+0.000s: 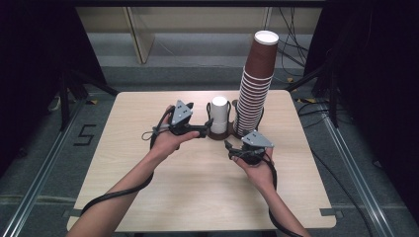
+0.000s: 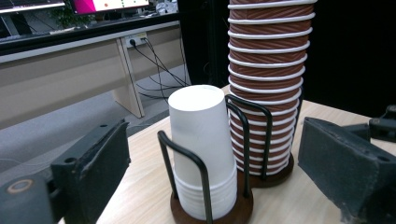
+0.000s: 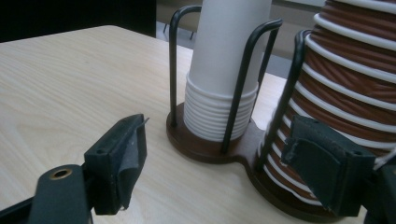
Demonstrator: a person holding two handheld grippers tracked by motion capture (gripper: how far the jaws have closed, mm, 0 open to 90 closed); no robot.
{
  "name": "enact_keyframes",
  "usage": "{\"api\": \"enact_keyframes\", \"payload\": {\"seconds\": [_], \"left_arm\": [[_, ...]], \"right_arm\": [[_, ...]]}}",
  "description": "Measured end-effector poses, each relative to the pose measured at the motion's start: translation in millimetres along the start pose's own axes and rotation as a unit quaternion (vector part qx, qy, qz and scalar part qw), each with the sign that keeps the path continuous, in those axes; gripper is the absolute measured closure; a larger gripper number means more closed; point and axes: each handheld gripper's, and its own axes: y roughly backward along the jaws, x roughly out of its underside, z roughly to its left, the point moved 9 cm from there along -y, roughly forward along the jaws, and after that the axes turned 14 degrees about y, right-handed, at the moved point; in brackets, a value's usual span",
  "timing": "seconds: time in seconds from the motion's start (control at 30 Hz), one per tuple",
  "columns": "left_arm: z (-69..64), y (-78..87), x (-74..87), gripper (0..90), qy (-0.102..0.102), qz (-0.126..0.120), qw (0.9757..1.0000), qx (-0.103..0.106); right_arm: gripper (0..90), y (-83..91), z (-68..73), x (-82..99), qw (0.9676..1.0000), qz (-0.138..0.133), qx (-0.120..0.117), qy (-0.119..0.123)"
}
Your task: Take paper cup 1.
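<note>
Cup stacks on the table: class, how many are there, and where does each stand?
2. The short white stack stands in the holder's left ring; the tall brown stack stands in its right ring, beside it.

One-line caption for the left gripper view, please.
Open left gripper faces a short white cup stack beside a tall brown cup stack in a wire holder.

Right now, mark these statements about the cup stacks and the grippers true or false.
1. The brown cup stack is taller than the white cup stack. True.
2. Both stacks stand in a wire holder on the table. True.
3. The left gripper is clamped on a brown cup. False: its jaws are open beside the white stack and hold nothing.
4. The white cups stand mouth up. False: they stand mouth down, bottoms up.
5. The right gripper holds nothing. True.
</note>
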Motion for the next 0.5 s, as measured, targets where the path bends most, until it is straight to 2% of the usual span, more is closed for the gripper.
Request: {"api": "enact_keyframes", "payload": {"seconds": [0.03, 0.07, 0.13, 0.17, 0.23, 0.27, 0.33, 0.4, 0.43, 0.5], "left_arm": [[-0.9, -2.6, -0.1, 8.9, 0.001, 0.001, 1.0, 0.001], [-2.7, -9.4, 0.1, 9.1, 0.003, 0.003, 1.0, 0.002], [-3.4, -13.2, 0.6, 9.5, 0.004, 0.004, 1.0, 0.003], [-3.6, -21.3, 2.2, 9.6, 0.006, 0.01, 0.9999, 0.002], [-3.4, -25.5, 3.1, 9.8, 0.007, 0.014, 0.9999, 0.001], [-2.8, -30.6, 3.7, 9.9, 0.01, 0.016, 0.9998, 0.001], [-0.3, -40.2, 5.3, 11.4, 0.016, 0.02, 0.9997, -0.002], [0.5, -43.2, 5.9, 11.8, 0.018, 0.022, 0.9996, -0.003], [1.8, -46.8, 6.2, 12.4, 0.019, 0.023, 0.9996, -0.004], [4.1, -52.7, 5.6, 12.6, 0.024, 0.022, 0.9995, -0.005]], "right_arm": [[21.8, -3.3, 1.6, -1.0, 0.9999, 0.002, -0.001, -0.011], [22.5, -8.9, 1.7, -2.9, 1.0, 0.0, -0.001, -0.006], [23.0, -13.0, 4.4, -3.0, 0.9995, 0.003, -0.003, -0.031], [23.5, -16.2, 4.4, -3.0, 0.9994, 0.002, 0.004, -0.033], [24.2, -19.5, 5.5, -2.8, 0.9994, 0.003, 0.002, -0.034], [24.6, -21.9, 5.7, -3.0, 0.9991, 0.002, 0.009, -0.041], [26.1, -30.7, 7.2, -2.6, 0.9993, 0.004, 0.012, -0.034], [26.2, -33.6, 7.9, -2.3, 0.9993, 0.005, 0.013, -0.034], [27.1, -38.9, 10.0, -1.2, 0.9988, 0.014, 0.009, -0.046], [27.7, -41.6, 9.7, -1.5, 0.9987, 0.011, 0.011, -0.048]]}}
